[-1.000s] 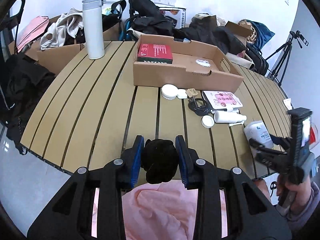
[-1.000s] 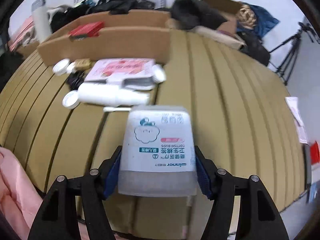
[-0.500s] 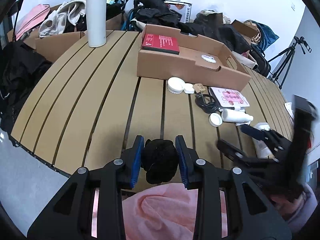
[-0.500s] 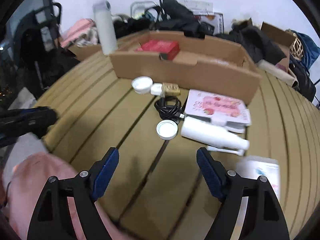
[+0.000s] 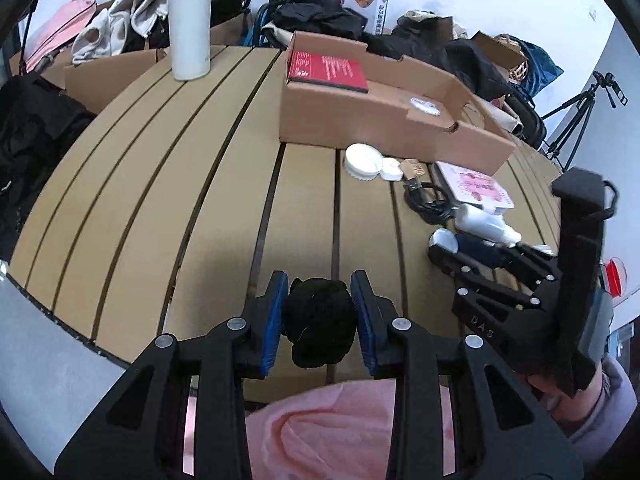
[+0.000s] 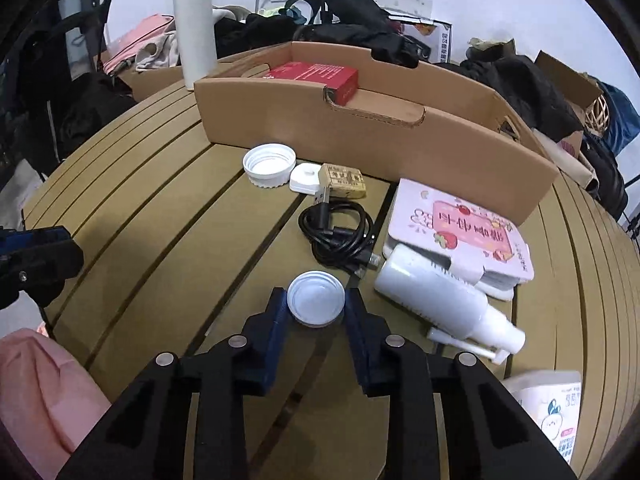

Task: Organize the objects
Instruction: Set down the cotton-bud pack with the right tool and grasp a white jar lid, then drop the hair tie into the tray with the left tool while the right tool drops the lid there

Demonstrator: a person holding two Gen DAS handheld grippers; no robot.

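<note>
We judge the pick-up step is in hand: our right tongs (image 6: pixel 316 306) bracket the small white cap (image 6: pixel 316 299) on the tabletop (image 6: pixel 160 216) near its front edge, seemingly clenched on it, while our left tongs (image 5: pixel 320 312) grip a black bundle (image 5: pixel 320 320); next, carry the cap into the cardboard box (image 6: pixel 400 136).

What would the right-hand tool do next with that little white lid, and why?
Probably close a touch and lift. The right gripper has its blue pads either side of the small round white plastic lid, which lies on the slatted wooden table; the open cardboard box sits just beyond.
</note>
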